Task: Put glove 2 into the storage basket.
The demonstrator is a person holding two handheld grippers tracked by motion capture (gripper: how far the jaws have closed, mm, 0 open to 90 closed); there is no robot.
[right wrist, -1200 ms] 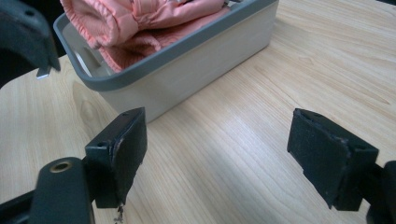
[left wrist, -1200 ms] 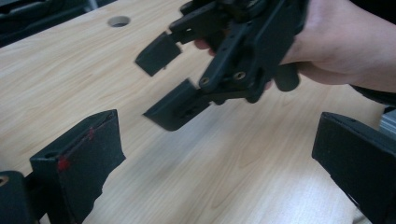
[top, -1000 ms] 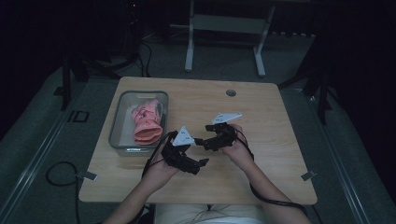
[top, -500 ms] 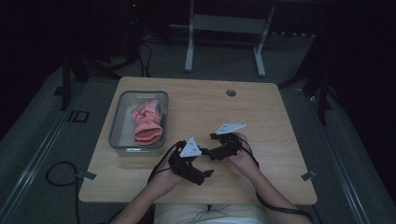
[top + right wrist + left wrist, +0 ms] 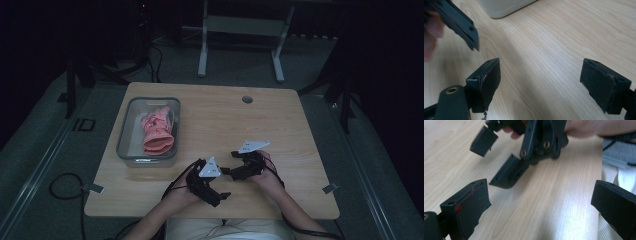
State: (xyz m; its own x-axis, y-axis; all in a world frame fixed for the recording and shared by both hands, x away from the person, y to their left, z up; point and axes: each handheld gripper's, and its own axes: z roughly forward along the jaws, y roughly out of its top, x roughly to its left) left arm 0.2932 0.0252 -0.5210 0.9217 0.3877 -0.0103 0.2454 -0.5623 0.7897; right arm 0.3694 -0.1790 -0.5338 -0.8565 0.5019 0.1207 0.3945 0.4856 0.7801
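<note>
Both tongs gape, well apart from the pink cloth.

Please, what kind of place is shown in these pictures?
Probably a dim recording room or lab: one wooden table on grey floor, a metal stand behind it, and a person's two handheld grippers, left gripper, right gripper.

Pink glove: soft, crumpled, lies flat inside the clear container, long axis running front to back. Rolled, rounded cuff end sits at the container's near end, finger end toward the far end. It fills the right half of the container, touching the right wall; left half is bare. Container is rectangular, upright, clear-walled with rounded corners. Nothing grips or touches the glove. Fabric detail too dim to tell.
</note>
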